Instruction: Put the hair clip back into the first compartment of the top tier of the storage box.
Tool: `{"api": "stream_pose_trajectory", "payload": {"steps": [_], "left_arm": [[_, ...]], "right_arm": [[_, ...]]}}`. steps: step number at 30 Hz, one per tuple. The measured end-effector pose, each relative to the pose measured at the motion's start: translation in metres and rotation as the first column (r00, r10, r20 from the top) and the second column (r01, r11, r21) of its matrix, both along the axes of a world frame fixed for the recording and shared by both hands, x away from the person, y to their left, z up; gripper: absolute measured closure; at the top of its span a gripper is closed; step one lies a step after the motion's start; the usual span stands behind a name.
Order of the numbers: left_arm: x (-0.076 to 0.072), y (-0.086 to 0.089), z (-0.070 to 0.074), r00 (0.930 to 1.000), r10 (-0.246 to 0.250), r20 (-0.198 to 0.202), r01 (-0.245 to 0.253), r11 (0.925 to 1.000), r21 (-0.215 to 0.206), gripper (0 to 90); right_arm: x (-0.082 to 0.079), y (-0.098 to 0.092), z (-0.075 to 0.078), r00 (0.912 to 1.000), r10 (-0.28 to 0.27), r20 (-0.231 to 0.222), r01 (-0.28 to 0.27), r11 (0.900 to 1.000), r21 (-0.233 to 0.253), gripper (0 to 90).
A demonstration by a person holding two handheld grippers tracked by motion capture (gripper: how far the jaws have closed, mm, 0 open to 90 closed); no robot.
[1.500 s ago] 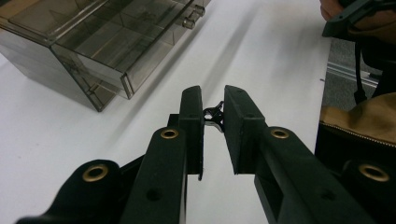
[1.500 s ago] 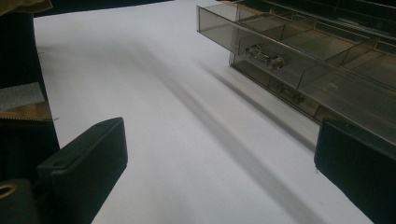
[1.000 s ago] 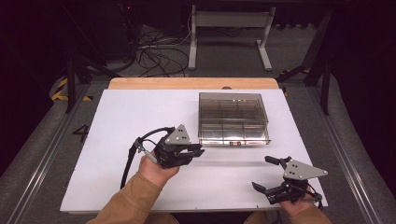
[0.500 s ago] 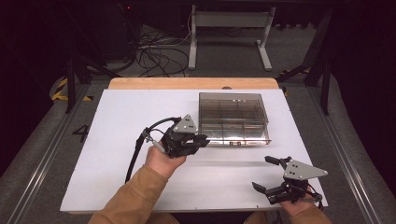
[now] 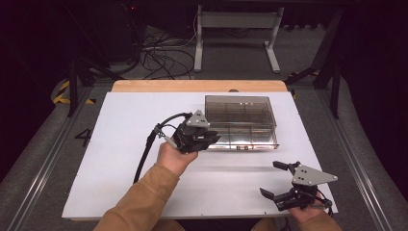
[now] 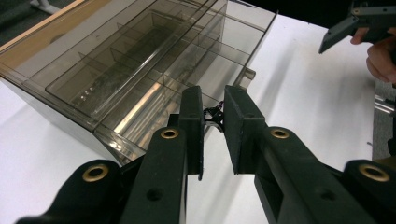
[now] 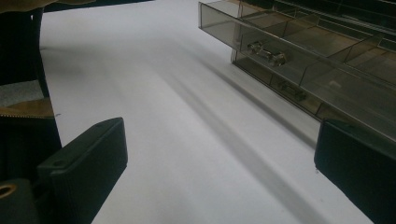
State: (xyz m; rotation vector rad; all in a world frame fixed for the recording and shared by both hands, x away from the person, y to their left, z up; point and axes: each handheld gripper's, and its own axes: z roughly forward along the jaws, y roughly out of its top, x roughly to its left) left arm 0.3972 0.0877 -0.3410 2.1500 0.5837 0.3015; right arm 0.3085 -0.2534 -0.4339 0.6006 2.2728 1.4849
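Two grippers at work, one box. Left gripper [image 5: 208, 139] sits at the near left corner of the clear compartment box [image 5: 240, 120]; its jaws are narrowed to a slim gap with a small dark latch [image 6: 214, 114] just between and ahead of the tips, not clearly pinched. Judged: lined up to grasp that catch and open the box. Right gripper [image 5: 279, 182] rests low on the white table [image 5: 120, 144], jaws spread wide and holding nothing, box well ahead of them. Judged: parked, waiting.
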Motion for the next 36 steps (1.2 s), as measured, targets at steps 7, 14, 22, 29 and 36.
{"api": "stream_pose_trajectory", "payload": {"steps": [7,14,22,29,36], "left_arm": [[0.007,-0.006,-0.002,0.9998,0.018,0.002,-0.018,0.9998,-0.007,78.3],[0.014,-0.012,-0.003,0.9993,0.037,0.004,-0.037,0.9992,-0.011,78.3],[0.026,-0.018,-0.007,0.9978,0.064,-0.016,-0.064,0.9974,-0.031,78.3],[0.031,-0.02,-0.011,0.9961,0.085,-0.023,-0.086,0.9959,-0.029,78.3],[0.032,-0.023,-0.015,0.995,0.098,-0.02,-0.098,0.9952,0.001,78.2]], "right_arm": [[0.0,0.0,0.0,1.0,-0.001,-0.002,0.001,1.0,0.001,3.2],[0.0,0.0,0.0,1.0,0.0,-0.004,0.0,1.0,0.0,3.2],[0.0,-0.001,0.0,1.0,0.0,-0.004,0.0,1.0,0.001,3.2],[0.001,-0.002,-0.001,1.0,0.001,-0.005,-0.001,1.0,0.001,3.2],[0.001,-0.002,-0.001,1.0,0.002,-0.007,-0.002,1.0,0.0,3.2]]}}
